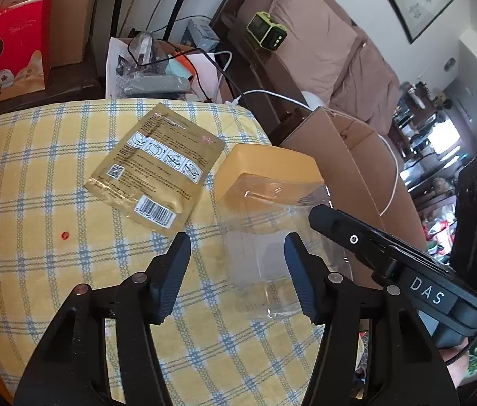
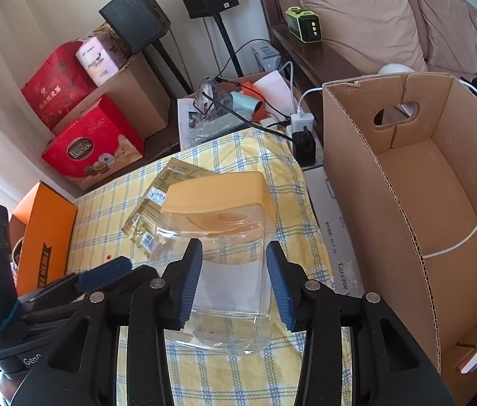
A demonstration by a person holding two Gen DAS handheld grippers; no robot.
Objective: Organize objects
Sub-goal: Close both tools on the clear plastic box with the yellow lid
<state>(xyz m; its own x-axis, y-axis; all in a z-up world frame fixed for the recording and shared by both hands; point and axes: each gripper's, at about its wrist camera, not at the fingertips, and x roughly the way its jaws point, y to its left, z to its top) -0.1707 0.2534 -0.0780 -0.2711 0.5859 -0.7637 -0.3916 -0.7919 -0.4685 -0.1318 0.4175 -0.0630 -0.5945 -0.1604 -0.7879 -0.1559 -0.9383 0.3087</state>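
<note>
The clear jar (image 2: 224, 270) with the yellow lid (image 2: 216, 191) is being seen lying on its side on the checked cloth (image 2: 103, 209) of the desk, lid pointing away. It is being framed by the right tool (image 2: 234, 282), whose jaws are being held wide on either side of the jar's body, apparently not yet touching it. The left tool (image 1: 238, 272) is being held open too, just to the jar's left, its right finger (image 1: 301, 277) overlapping the jar's edge. A gold packet (image 1: 155, 165) is lying beside the lid. An open cardboard box (image 2: 417, 176) is standing to the right.
</note>
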